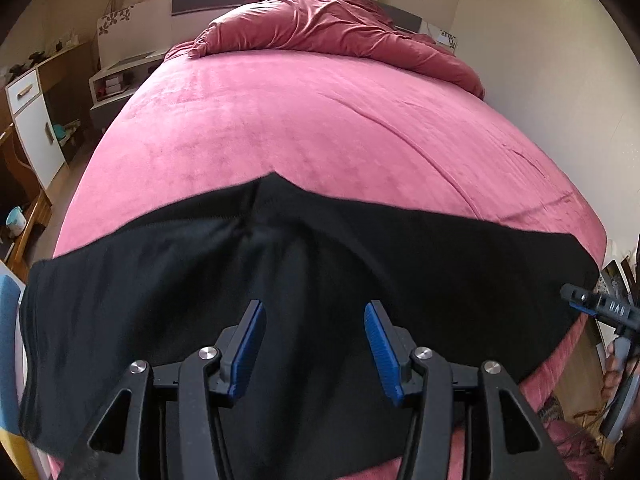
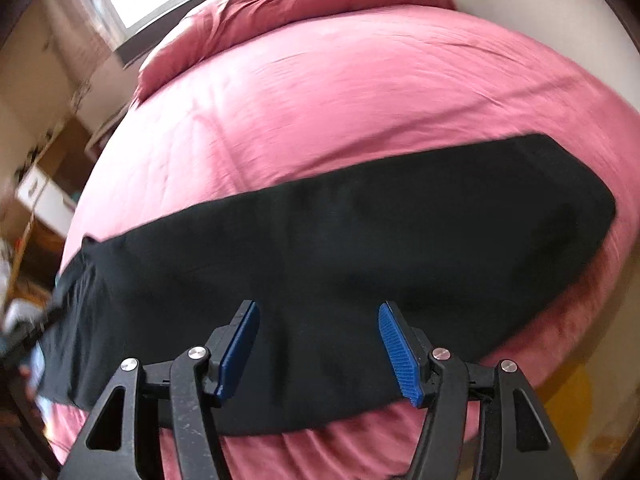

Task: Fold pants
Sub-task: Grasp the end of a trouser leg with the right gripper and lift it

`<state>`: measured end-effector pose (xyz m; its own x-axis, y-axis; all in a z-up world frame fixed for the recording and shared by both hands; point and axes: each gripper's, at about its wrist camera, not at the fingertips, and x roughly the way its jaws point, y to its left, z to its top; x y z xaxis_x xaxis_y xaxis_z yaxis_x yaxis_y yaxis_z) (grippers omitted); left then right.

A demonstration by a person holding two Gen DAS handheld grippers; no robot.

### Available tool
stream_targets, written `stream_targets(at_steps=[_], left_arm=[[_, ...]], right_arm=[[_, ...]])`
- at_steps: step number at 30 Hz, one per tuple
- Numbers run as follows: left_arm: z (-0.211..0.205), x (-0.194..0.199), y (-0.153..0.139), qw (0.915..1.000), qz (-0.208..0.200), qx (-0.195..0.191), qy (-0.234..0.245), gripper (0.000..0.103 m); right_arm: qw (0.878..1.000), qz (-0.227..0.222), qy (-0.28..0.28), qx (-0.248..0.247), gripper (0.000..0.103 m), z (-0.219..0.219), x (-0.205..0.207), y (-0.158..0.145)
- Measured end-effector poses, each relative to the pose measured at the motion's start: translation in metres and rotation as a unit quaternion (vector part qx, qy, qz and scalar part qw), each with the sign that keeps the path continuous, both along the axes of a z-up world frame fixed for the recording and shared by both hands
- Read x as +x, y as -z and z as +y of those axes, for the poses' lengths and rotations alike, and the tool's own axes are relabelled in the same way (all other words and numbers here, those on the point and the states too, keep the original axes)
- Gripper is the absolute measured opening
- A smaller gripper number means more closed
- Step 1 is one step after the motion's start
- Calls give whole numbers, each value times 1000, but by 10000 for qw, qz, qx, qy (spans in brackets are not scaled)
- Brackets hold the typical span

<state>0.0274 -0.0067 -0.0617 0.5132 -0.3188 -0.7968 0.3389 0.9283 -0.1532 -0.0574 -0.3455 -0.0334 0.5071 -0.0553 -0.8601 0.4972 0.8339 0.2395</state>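
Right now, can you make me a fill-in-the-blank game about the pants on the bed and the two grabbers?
1. The pants lying across the bed are ____ in colour.
2. The bed sheet under them is ____.
3. The left gripper has its fingers spread ____, holding nothing.
4. The pads on the right gripper fingers are ____ in colour.

Missing words: black; pink; open; blue
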Motion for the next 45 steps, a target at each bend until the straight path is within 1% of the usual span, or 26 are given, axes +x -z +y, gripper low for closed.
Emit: stream_targets(at_steps=[3, 5, 7, 8, 10, 12, 13, 14, 15, 17, 19, 20, 21, 22, 24, 25, 27, 28, 29, 31, 33, 35, 36, 39, 40, 45], left_arm=[[-5, -7, 3, 10000, 60, -3, 47, 53], [-7, -13, 6, 9999, 66, 59, 70, 53], [-7, -17, 9, 9999, 129, 73, 73, 53], [-6, -18, 12, 9998, 182, 49, 45, 53], [-4, -18, 17, 9997, 232, 39, -7, 54], [0, -19, 24, 9994, 328, 34, -87, 57], [3, -20, 25, 9993, 363, 19, -130, 63], [6, -20, 27, 9991, 394, 12, -167, 73], [8, -19, 28, 9989, 424, 2, -188, 75], [15, -19, 31, 9984, 505, -15, -259, 76], [21, -18, 34, 9975, 603, -79, -347, 76], [24, -18, 35, 9972, 622, -68, -421, 76], [26, -17, 35, 9970, 629, -80, -445, 75], [28, -16, 35, 9968, 646, -131, -453, 75], [32, -16, 33, 9964, 635, -226, -515, 75], [33, -15, 33, 9965, 621, -230, -513, 75], [35, -15, 32, 9966, 593, -171, -551, 75], [36, -14, 32, 9965, 595, -169, -558, 75], [37, -14, 32, 9964, 606, -156, -576, 75], [36, -12, 33, 9961, 628, -105, -611, 75], [38, -12, 34, 9956, 679, -136, -638, 75], [40, -10, 35, 9950, 722, -216, -657, 75], [41, -9, 36, 9947, 754, -195, -673, 75], [43, -6, 38, 9943, 791, -241, -668, 75], [44, -5, 39, 9947, 758, -234, -657, 75], [47, -4, 43, 9954, 686, -148, -648, 77]], right_arm=[[9976, -171, 479, 478, 63, -24, -23, 2], [9948, -299, 692, 679, 63, -36, -36, 3], [9898, -423, 921, 1003, 63, -50, -48, 7], [9861, -531, 991, 1222, 61, -56, -54, 10], [9788, -717, 1095, 1576, 50, -63, -63, 14], [9763, -765, 1154, 1664, 50, -66, -68, 15], [9743, -815, 1245, 1689, 50, -69, -74, 16], [9717, -847, 1320, 1767, 50, -68, -84, 17], [9677, -893, 1402, 1896, 50, -73, -87, 21], [9610, -975, 1624, 2015, 51, -80, -96, 24], [9486, -1119, 1975, 2205, 53, -92, -114, 28], [9394, -1227, 2205, 2321, 55, -99, -126, 31], [9341, -1296, 2344, 2361, 55, -102, -130, 33], [9244, -1431, 2579, 2418, 56, -108, -140, 36], [9079, -1742, 2794, 2596, 56, -116, -152, 41], [9031, -1850, 2840, 2636, 56, -119, -154, 42], [9023, -1912, 2889, 2566, 56, -126, -154, 42], [9016, -1941, 2889, 2569, 54, -131, -150, 42], [9009, -1949, 2888, 2589, 52, -133, -148, 43], [8988, -1958, 2874, 2670, 44, -141, -138, 48], [8984, -1926, 2929, 2646, 40, -147, -131, 51], [8988, -1846, 2997, 2614, 39, -151, -126, 57], [8986, -1771, 3080, 2575, 39, -155, -124, 60], [8953, -1753, 3189, 2570, 39, -164, -125, 67], [8917, -1786, 3252, 2592, 38, -167, -125, 70], [8842, -1933, 3296, 2687, 38, -177, -124, 77]])
